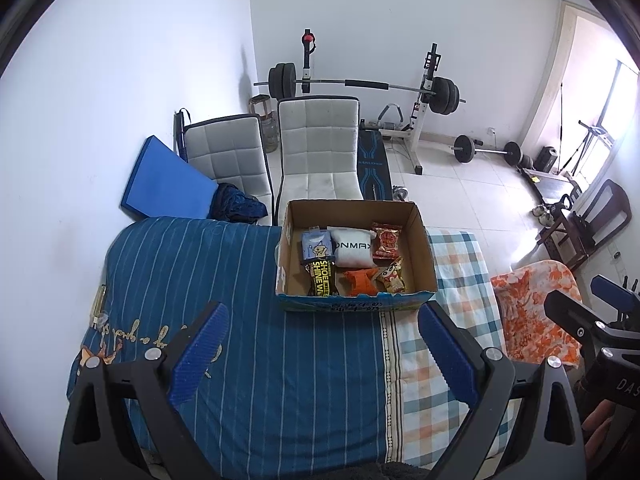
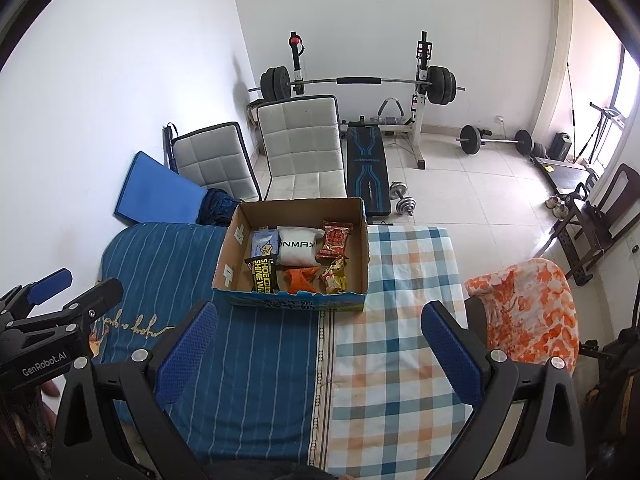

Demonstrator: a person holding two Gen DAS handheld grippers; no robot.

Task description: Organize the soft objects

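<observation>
An open cardboard box [image 1: 423, 240] [image 2: 228, 256] stands at the far end of the bed. Inside lie several soft packs: a white pouch [image 1: 353, 247] [image 2: 298, 247], a red snack bag [image 1: 386, 240] [image 2: 335, 240], an orange pack [image 1: 361, 281] [image 2: 301, 278], a black "Shoe Shine" pack [image 1: 321, 278] [image 2: 264, 274], a light blue pack [image 1: 316, 244] [image 2: 265, 244] and a yellow cartoon snack bag [image 1: 391, 276] [image 2: 334, 276]. My left gripper [image 1: 324, 348] is open and empty above the blue striped cover. My right gripper [image 2: 320, 344] is open and empty above the bed, nearer than the box.
The bed has a blue striped cover [image 1: 240, 320] and a checked sheet [image 2: 400, 320]. An orange patterned cloth [image 2: 528, 312] drapes over a chair at the right. Two white chairs [image 1: 318, 152], a blue mat [image 1: 168, 180], a weight bench and barbell rack [image 1: 428, 92] stand beyond.
</observation>
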